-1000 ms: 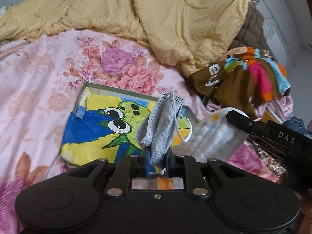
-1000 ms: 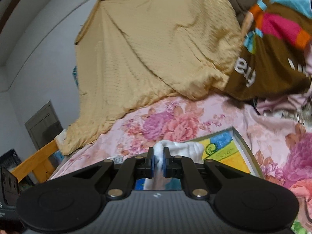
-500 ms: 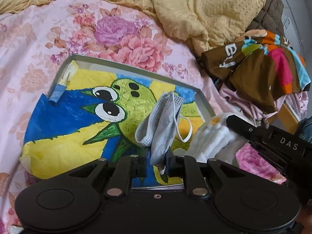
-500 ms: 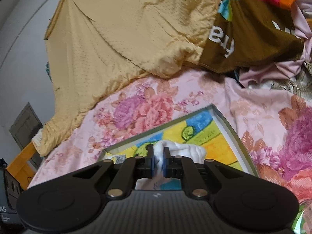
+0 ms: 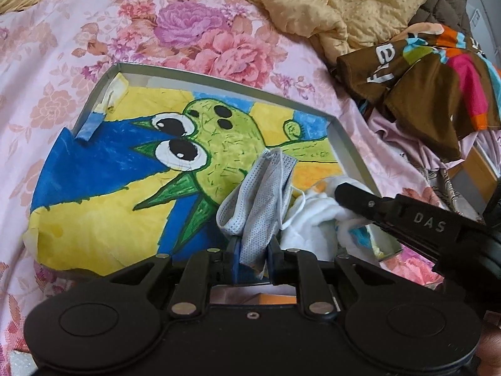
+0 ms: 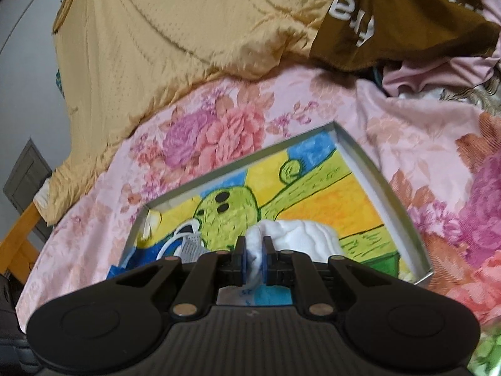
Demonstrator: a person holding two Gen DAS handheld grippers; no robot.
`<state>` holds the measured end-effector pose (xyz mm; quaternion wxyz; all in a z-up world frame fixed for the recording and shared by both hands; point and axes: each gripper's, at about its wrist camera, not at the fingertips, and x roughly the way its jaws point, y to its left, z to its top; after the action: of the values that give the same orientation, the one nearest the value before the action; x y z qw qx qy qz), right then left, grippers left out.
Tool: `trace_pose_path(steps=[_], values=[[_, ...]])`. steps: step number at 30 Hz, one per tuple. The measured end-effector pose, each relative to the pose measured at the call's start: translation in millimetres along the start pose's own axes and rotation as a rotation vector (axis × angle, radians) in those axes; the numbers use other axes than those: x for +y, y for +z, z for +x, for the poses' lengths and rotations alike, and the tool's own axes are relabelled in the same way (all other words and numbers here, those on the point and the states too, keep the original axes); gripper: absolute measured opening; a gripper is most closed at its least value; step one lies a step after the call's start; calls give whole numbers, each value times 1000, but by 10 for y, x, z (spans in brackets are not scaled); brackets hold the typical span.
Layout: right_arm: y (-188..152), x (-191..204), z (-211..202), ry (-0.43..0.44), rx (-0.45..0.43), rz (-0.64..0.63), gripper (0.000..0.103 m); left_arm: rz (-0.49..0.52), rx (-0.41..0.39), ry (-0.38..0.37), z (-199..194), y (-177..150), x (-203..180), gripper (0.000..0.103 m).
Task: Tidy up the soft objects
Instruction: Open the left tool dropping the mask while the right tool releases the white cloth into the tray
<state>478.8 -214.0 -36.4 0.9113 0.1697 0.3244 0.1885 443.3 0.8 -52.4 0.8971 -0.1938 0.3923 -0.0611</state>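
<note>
A shallow grey box [image 5: 200, 76] with a painted green cartoon creature lining its bottom lies on the floral bedsheet; it also shows in the right wrist view [image 6: 380, 174]. My left gripper [image 5: 253, 258] is shut on a crumpled grey-blue face mask [image 5: 261, 199] and holds it over the box's near right part. My right gripper [image 6: 253, 260] is shut on a white soft cloth [image 6: 305, 235] just above the box floor; the cloth [image 5: 313, 216] and that gripper's finger show at the right of the left wrist view. The mask's edge [image 6: 189, 246] shows left of the cloth.
A tan quilt [image 5: 328, 3] is bunched behind the box. A brown garment with bright stripes [image 5: 438, 72] and other clothes lie to the right. A wooden bed rail [image 6: 18, 244] and a grey cabinet stand at far left in the right wrist view.
Both grippers have moved forward and down over the box, each still holding its item. The box fills more of both views now.
</note>
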Motion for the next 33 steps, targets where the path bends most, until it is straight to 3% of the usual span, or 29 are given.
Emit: trace_pose_path(steps=[7,9,13,15,26,33], values=[[-23,24,21,7,34,-8,23,-29,18,33,-13,-8,37,26],[-16,16,-5,17,40,-2,27,-48,21,38,-25,-26,48,33],[1,43,-81,15,32,-31,50,-59,12,51,-82,-46,32,48],[5,75,-125,9,23,-53,57,-58,1,54,-138,-54,12,59],[78,187,-678,55,-73,-77,77,-35,-52,56,-643,-141,-85,76],[67,258,-1222,65,-141,-116,97,-46,-130,41,-1130,-237,-127,82]])
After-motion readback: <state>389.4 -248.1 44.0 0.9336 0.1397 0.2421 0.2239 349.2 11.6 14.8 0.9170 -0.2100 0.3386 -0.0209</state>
